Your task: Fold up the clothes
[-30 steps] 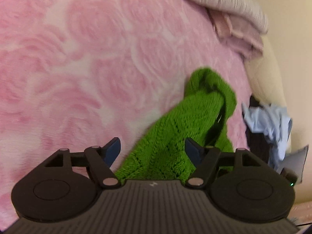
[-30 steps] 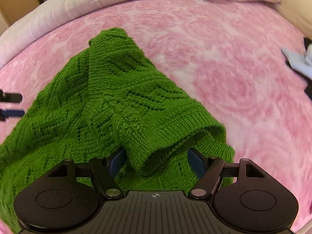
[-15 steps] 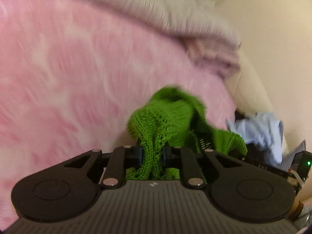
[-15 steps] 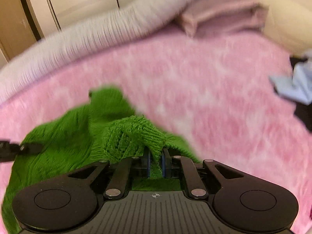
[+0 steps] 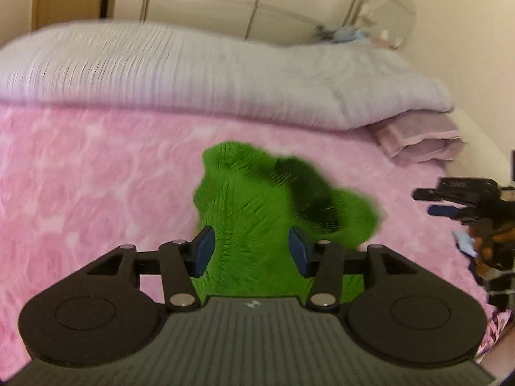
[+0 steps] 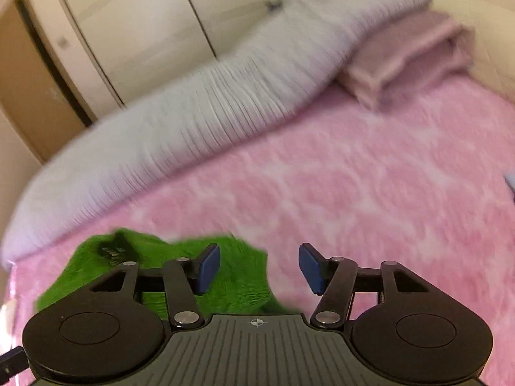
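— Looking at the left gripper: spread wide, gripping nothing?
— Yep, right gripper too — green knit sweater lies bunched on the pink bedspread.

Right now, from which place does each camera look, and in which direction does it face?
Left wrist: sits on the left gripper, faces along its open fingers over the green sweater toward the grey quilt; the right gripper shows at the right edge.
Right wrist: sits on the right gripper, open, faces across the pink blanket toward the wardrobe doors.
Shared: sweater, blanket, quilt, folded pink cloth.
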Available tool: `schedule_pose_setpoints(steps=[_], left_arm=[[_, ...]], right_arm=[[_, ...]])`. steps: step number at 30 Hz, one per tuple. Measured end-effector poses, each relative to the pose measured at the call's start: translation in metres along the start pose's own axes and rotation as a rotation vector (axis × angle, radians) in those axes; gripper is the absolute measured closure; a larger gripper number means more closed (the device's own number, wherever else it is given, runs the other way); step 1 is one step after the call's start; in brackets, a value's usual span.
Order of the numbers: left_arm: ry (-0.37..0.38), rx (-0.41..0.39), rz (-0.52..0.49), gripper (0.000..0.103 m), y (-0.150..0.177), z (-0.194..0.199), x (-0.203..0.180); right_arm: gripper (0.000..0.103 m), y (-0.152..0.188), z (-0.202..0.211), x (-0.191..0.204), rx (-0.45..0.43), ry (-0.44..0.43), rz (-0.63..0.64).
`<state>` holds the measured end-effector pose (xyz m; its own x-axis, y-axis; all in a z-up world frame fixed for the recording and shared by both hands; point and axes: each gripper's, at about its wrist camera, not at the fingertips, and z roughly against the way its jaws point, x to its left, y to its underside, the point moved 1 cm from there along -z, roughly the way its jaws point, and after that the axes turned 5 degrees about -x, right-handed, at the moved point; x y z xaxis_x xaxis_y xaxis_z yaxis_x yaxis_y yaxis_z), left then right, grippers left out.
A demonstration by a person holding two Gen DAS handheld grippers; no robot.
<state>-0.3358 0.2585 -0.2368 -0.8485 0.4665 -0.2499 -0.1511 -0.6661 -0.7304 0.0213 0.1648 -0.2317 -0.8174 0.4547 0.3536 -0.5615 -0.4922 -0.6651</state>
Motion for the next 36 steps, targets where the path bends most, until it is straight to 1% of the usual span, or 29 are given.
schedule_pose_setpoints(steps=[3, 5, 9, 12, 14, 15, 16, 18, 20, 21, 22, 23, 26, 28, 30, 31, 32, 33, 34, 35, 36], left_arm=[[-0.042, 0.088, 0.057, 0.060, 0.019, -0.015, 0.030], [-0.066, 0.153, 0.098, 0.060, 0.037, -0.014, 0.052], [-0.109, 0.306, 0.159, 0.060, 0.089, 0.016, 0.106], [-0.120, 0.387, 0.234, 0.060, 0.124, 0.038, 0.131], [-0.121, 0.427, 0.307, 0.060, 0.145, 0.051, 0.144], [-0.112, 0.432, 0.347, 0.060, 0.151, 0.056, 0.147], [-0.102, 0.434, 0.388, 0.060, 0.158, 0.060, 0.150], [-0.084, 0.436, 0.454, 0.060, 0.167, 0.066, 0.155], [-0.073, 0.433, 0.482, 0.061, 0.172, 0.066, 0.153], [-0.067, 0.428, 0.484, 0.062, 0.171, 0.065, 0.151], [-0.060, 0.419, 0.475, 0.062, 0.169, 0.066, 0.150], [-0.053, 0.411, 0.464, 0.062, 0.167, 0.066, 0.148], [-0.034, 0.381, 0.418, 0.062, 0.162, 0.074, 0.140], [-0.034, 0.367, 0.381, 0.062, 0.160, 0.078, 0.134], [-0.036, 0.359, 0.333, 0.062, 0.160, 0.076, 0.127], [-0.033, 0.357, 0.316, 0.062, 0.160, 0.075, 0.123], [-0.024, 0.357, 0.311, 0.062, 0.161, 0.075, 0.119], [-0.011, 0.359, 0.318, 0.062, 0.163, 0.073, 0.115], [0.004, 0.363, 0.327, 0.062, 0.164, 0.071, 0.110], [0.019, 0.366, 0.337, 0.062, 0.166, 0.069, 0.104], [0.038, 0.367, 0.338, 0.062, 0.167, 0.067, 0.098]], right_arm=[[0.043, 0.038, -0.002, -0.013, 0.134, 0.023, -0.015], [0.043, 0.064, -0.003, -0.022, 0.223, 0.039, -0.026], [0.043, 0.115, -0.005, -0.039, 0.401, 0.070, -0.046], [0.043, 0.167, 0.026, -0.054, 0.497, 0.081, -0.142], [0.043, 0.194, 0.046, -0.061, 0.535, 0.076, -0.230], [0.043, 0.204, 0.054, -0.061, 0.543, 0.077, -0.259], [0.043, 0.214, 0.061, -0.062, 0.544, 0.078, -0.285], [0.043, 0.226, 0.066, -0.061, 0.518, 0.078, -0.316], [0.043, 0.231, 0.066, -0.055, 0.467, 0.102, -0.306], [0.043, 0.234, 0.066, -0.046, 0.449, 0.096, -0.287], [0.073, 0.232, 0.065, -0.039, 0.450, 0.048, -0.261], [0.097, 0.230, 0.064, -0.031, 0.451, 0.000, -0.235], [0.098, 0.206, 0.081, -0.016, 0.347, -0.081, -0.155], [0.098, 0.185, 0.105, -0.029, 0.224, -0.101, -0.202], [0.098, 0.167, 0.130, -0.061, 0.112, -0.033, -0.308], [0.098, 0.163, 0.139, -0.078, 0.076, 0.034, -0.357], [0.098, 0.162, 0.144, -0.093, 0.058, 0.121, -0.396], [0.098, 0.162, 0.144, -0.108, 0.059, 0.219, -0.430], [0.097, 0.165, 0.140, -0.121, 0.085, 0.288, -0.463], [0.097, 0.166, 0.134, -0.128, 0.128, 0.327, -0.477], [0.093, 0.168, 0.127, -0.135, 0.171, 0.364, -0.489]])
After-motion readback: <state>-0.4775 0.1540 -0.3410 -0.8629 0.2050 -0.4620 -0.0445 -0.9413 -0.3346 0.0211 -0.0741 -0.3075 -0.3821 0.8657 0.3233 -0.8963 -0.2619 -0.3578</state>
